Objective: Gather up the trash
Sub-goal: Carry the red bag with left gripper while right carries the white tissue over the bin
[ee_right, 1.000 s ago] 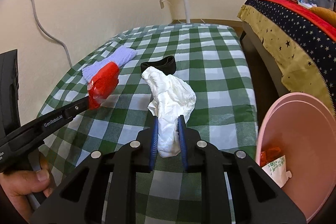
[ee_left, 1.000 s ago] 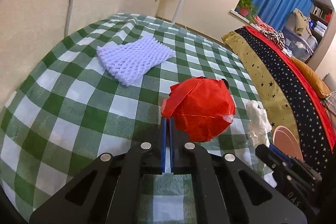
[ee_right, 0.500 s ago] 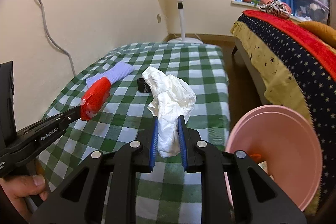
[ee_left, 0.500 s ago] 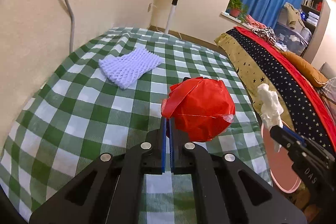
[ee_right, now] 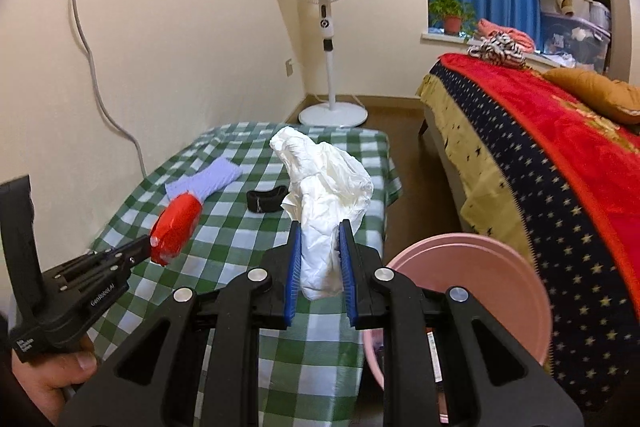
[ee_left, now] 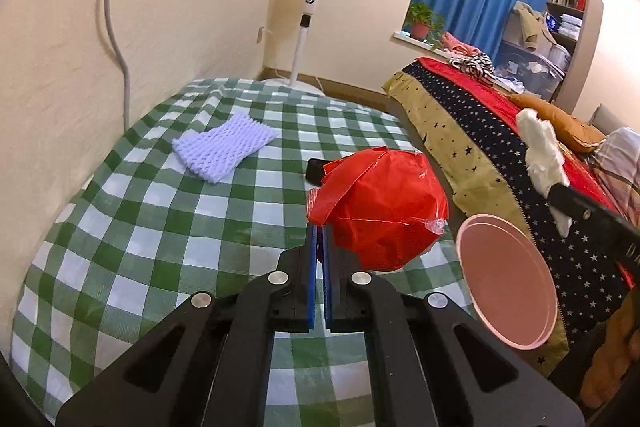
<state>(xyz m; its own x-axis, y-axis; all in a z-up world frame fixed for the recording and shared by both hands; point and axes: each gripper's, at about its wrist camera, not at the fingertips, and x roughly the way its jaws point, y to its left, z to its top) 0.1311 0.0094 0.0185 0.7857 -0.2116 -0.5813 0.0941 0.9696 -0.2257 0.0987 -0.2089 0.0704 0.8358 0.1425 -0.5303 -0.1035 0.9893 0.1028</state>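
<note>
Red wrapper (ee_left: 384,211) is pinched at its edge in the left gripper (ee_left: 319,251), whose jaws are all but closed on the thin film; white plastic (ee_right: 324,203) is clamped between the blue pads of the right gripper (ee_right: 320,259), which stand a little apart around its bulk; over the last second both hands have lifted their loads clear of the checked table (ee_left: 132,227), and the right one has swung toward the pink bin (ee_right: 500,267), which now sits just below and to the right of it, with some scraps already inside; that suggests the carry is nearly done and dropping comes next, the white piece first; purple foam net (ee_left: 224,151) and a black band (ee_right: 266,199) lie on the cloth, not yet collected, so roughly half the clearing seems left.
</note>
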